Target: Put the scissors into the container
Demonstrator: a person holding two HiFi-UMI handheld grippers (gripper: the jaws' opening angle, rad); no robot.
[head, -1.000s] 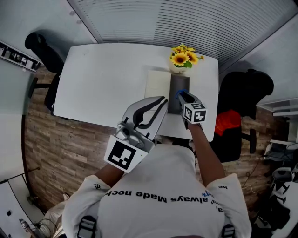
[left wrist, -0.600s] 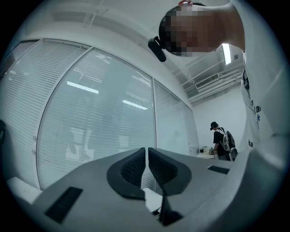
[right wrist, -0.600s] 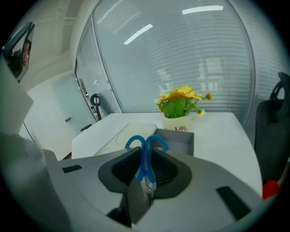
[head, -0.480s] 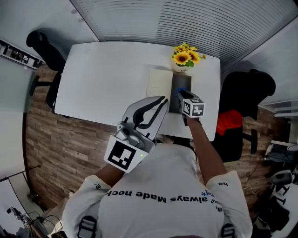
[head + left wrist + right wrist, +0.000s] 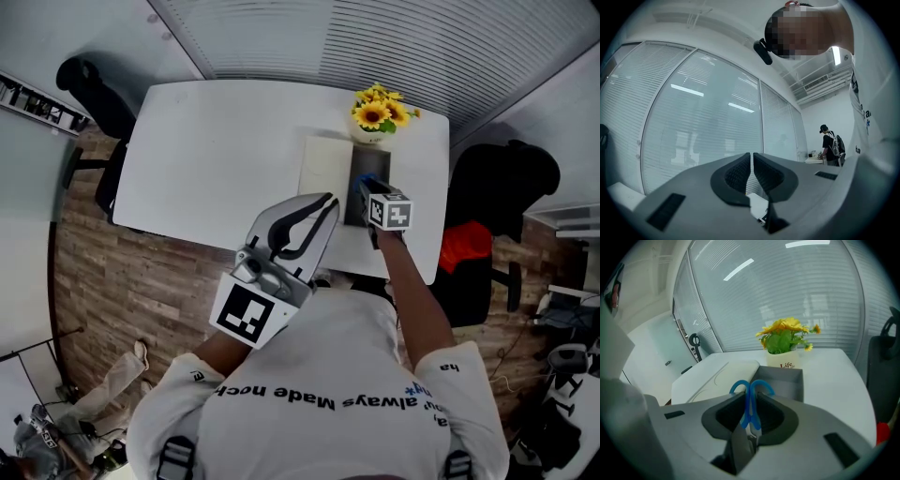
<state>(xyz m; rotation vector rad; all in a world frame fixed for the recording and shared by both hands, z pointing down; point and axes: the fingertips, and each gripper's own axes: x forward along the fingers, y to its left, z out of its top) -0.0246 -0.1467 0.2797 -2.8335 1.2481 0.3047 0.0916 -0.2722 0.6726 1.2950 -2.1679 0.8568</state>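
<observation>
My right gripper (image 5: pixel 751 394) is shut on a pair of blue-handled scissors (image 5: pixel 751 401), with the handle loops sticking out ahead of the jaws and the blades pointing back toward me. It hangs tilted down over the near end of the grey rectangular container (image 5: pixel 785 383). In the head view the right gripper (image 5: pixel 364 187) and the scissors (image 5: pixel 359 185) overlap the container (image 5: pixel 368 164) on the white table (image 5: pixel 225 141). My left gripper (image 5: pixel 328 200) is raised near my chest, its jaws shut with nothing between them, as the left gripper (image 5: pixel 752 161) view also shows.
A white flat lid (image 5: pixel 325 166) lies just left of the container. A pot of sunflowers (image 5: pixel 380 111) stands behind it at the table's far edge. A black office chair (image 5: pixel 502 187) with a red item stands right of the table, another chair (image 5: pixel 89 84) left.
My right gripper with the scissors has sunk a little toward the container. The left gripper has stayed where it was.
</observation>
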